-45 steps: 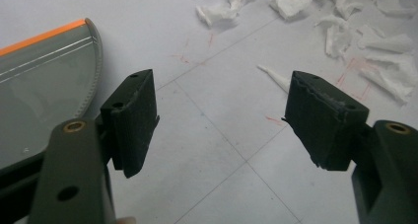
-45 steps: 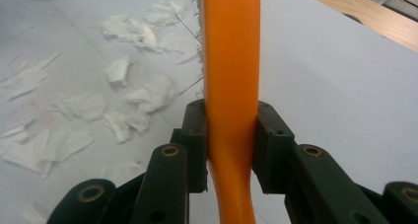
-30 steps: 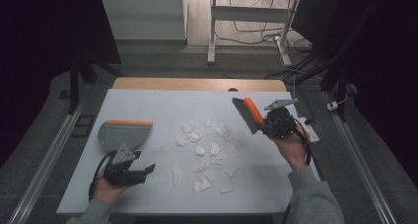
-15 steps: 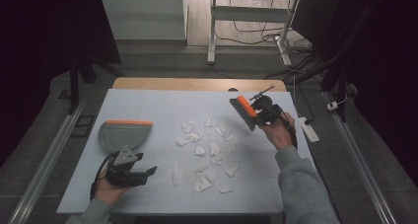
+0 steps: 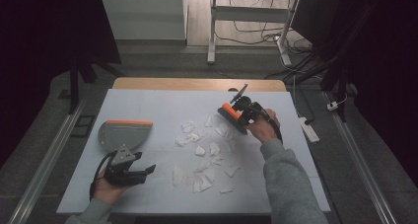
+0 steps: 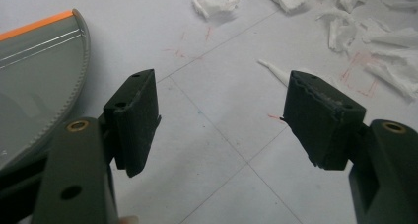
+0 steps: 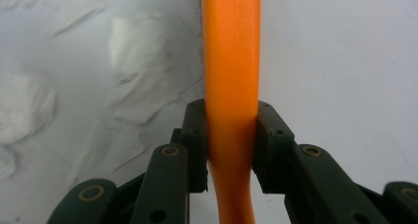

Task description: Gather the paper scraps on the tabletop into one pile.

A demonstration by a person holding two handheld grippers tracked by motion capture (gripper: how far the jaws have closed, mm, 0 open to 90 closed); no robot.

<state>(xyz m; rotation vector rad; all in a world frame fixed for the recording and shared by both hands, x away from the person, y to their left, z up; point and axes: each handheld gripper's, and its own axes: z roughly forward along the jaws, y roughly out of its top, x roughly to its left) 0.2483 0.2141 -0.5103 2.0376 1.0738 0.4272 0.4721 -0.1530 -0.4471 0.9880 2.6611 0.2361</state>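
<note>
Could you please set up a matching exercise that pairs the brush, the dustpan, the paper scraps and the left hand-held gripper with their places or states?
Things:
1. brush
2. dustpan
3. paper scraps
4. left hand-held gripper

States:
A. open, nothing between its jaws
B. scattered over the middle of the table
C. clamped in the right hand-held gripper
D. lying on the table's left side

Pairs: 1-C, 2-D, 3-B, 4-A

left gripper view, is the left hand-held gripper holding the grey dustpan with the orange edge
No, the left hand-held gripper has its jaws apart over bare table, and the grey dustpan with the orange edge lies beside them, untouched.
</note>
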